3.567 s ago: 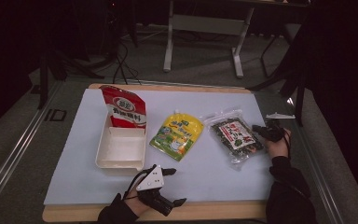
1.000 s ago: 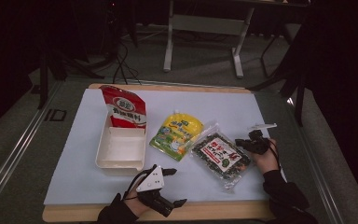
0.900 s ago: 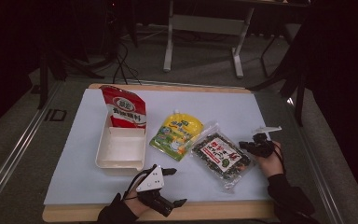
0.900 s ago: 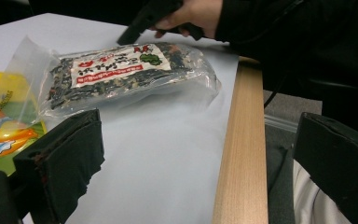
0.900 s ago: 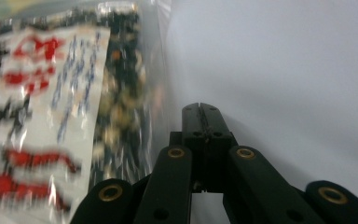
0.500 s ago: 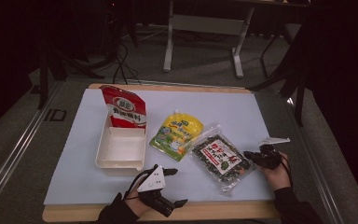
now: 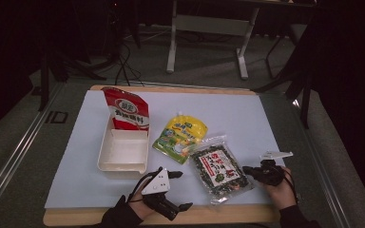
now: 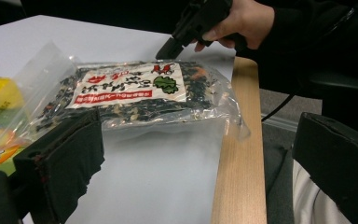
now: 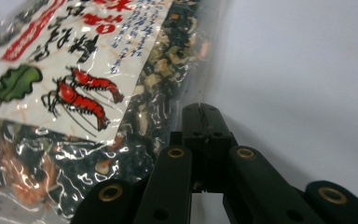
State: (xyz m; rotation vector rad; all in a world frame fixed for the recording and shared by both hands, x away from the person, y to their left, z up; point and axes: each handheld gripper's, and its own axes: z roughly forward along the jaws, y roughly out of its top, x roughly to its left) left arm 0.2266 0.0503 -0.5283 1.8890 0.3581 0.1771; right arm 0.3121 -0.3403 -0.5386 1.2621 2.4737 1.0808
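Seaweed bag [image 7: 217,169] edge pinched in my right gripper [image 7: 250,170] fingers, left gripper [image 7: 183,190] fingers spread; risk: slick film slips, bag overhangs surface [image 7: 247,114] edge

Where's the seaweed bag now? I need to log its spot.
In the high view the seaweed bag lies near the table's front edge, right of centre, between the yellow pouch and the right hand-held gripper.

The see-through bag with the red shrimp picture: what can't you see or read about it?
- Clear plastic seaweed bag: right gripper view, top and left edges cut it off.
- Blue label print: too small and blurred to read.
- Right gripper: its jaws look shut beside the bag's edge; whether they pinch the plastic is hidden.
- High view: label too small.
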